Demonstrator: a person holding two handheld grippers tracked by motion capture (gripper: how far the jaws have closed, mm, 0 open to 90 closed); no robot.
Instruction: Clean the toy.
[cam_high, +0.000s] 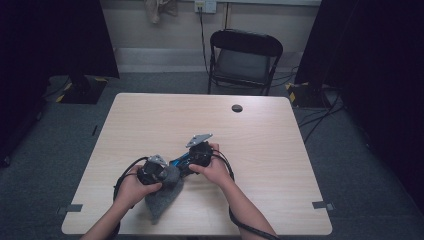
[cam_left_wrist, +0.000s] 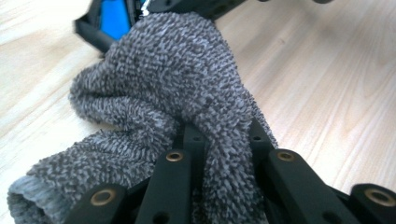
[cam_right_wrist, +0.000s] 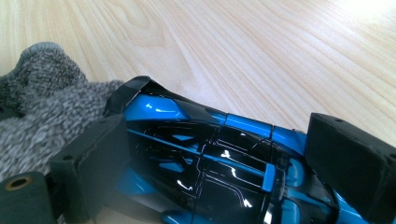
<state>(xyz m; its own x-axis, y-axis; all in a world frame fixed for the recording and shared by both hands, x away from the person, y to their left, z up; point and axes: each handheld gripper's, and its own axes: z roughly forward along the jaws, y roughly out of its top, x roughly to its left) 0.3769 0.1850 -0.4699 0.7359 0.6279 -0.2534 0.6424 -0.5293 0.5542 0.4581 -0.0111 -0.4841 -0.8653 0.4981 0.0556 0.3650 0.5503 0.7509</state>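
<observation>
Your left gripper (cam_high: 161, 172) pinches the sock (cam_left_wrist: 177, 93); right gripper (cam_high: 192, 159) clamps the toy car (cam_right_wrist: 210, 158). Pull the sock's opening evenly over the car's nose.

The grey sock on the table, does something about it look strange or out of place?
Yes. The grey sock lies crumpled, pinched by the left tongs, and its far end touches the nose of a blue and black toy car, which the right tongs grip. It looks like wrapping.
</observation>
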